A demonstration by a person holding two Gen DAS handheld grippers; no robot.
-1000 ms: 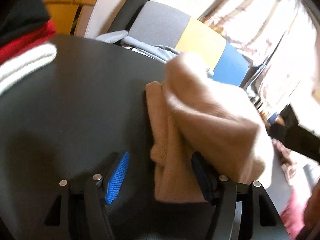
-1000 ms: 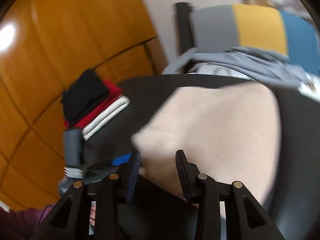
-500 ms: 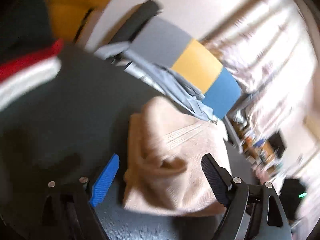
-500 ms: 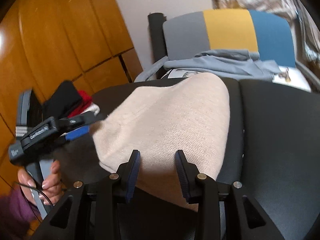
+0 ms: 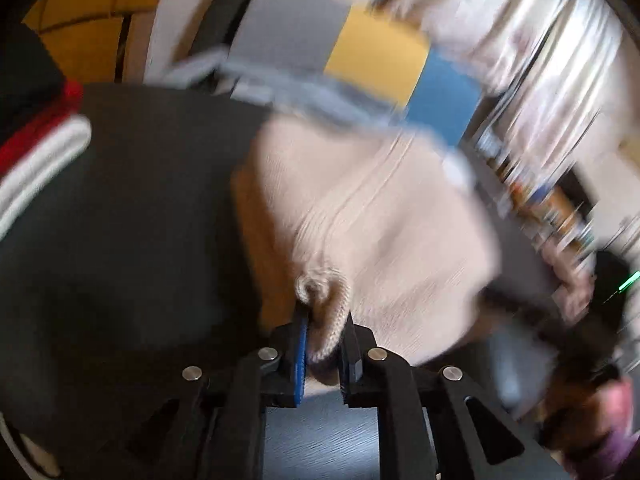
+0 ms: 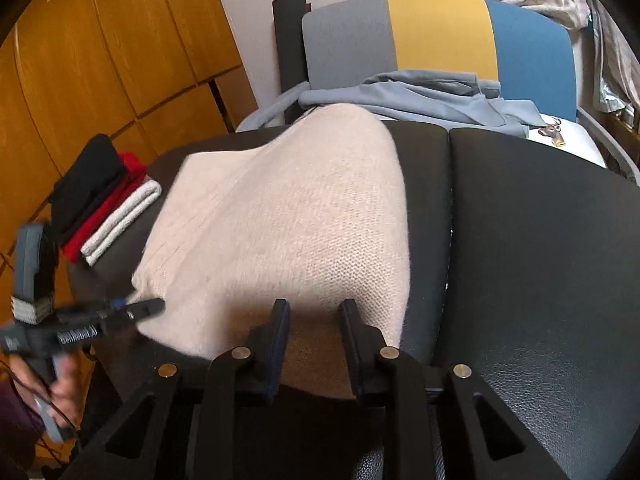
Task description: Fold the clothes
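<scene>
Left claw: the left gripper (image 5: 323,344) is closed on a bunched fold of the beige sweater (image 5: 372,220) at its near edge; a roll of knit bulges up between the pads. This view is smeared with motion.
Right claw: the right gripper (image 6: 314,336) sits at the sweater's (image 6: 288,216) near hem with cloth between its pads (image 6: 280,332); the jaws look part closed, but whether they pinch the knit I cannot tell.
Left claw, seen from the right: the left gripper (image 6: 136,311) holds the near left corner of the sweater just off the table (image 6: 540,240).
Sweater: it lies on the black padded table, draped in a soft hump from the near hem to the far edge, already doubled over on itself.
Handling: a loose, light knit by the look of it; limp, stretchy, unlikely to slip on the padding, and likely to sag between two grips. It should forgive a firm pinch, though it may pull out of shape if tugged.
Where to hold: the two near corners or the ribbed hem look the best purchase; a grip mid-cloth would probably only bunch it.
Stack: folded black, red and white clothes (image 6: 104,204) sit at the table's left edge, apart from the sweater.
Chair: beyond the table stands a grey, yellow and blue chair (image 6: 440,40) with a pale blue garment (image 6: 420,96) heaped on its seat.
</scene>
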